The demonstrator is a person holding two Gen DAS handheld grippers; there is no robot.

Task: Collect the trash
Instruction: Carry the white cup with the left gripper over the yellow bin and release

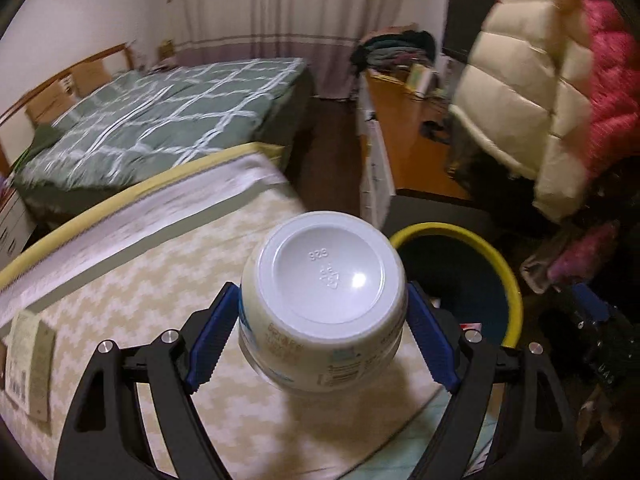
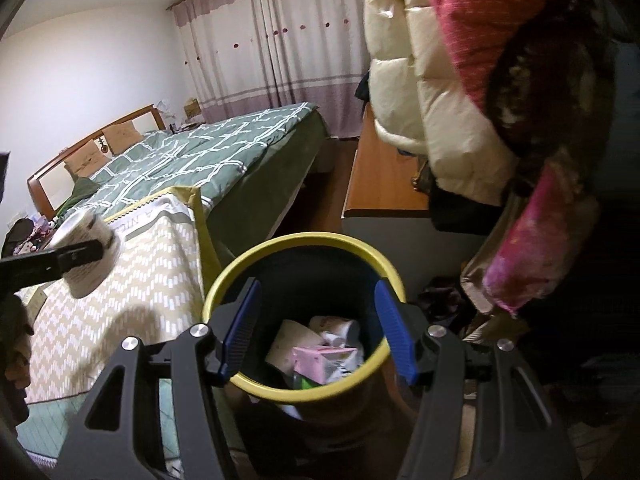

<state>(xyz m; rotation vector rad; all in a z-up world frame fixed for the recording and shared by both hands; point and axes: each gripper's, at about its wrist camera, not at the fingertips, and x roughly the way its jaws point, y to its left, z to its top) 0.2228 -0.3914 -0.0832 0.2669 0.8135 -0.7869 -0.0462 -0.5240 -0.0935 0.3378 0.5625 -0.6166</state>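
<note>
My left gripper (image 1: 322, 308) is shut on a white plastic cup (image 1: 324, 280), its bottom facing the camera, held above the patterned tablecloth (image 1: 160, 280). The cup also shows in the right wrist view (image 2: 86, 256) at the left, clamped by the left gripper's fingers. A yellow-rimmed dark trash bin (image 1: 508, 272) stands just right of the cup. My right gripper (image 2: 316, 328) is open and empty, hovering over the bin (image 2: 280, 248), which holds a pink carton (image 2: 320, 360) and white paper trash (image 2: 288, 344).
A bed with a green quilt (image 1: 160, 120) lies behind the table. A wooden desk (image 1: 400, 128) with clutter stands beyond the bin. Cream and pink jackets (image 2: 460, 80) hang at the right, close above the bin. A paper slip (image 1: 28, 364) lies on the cloth.
</note>
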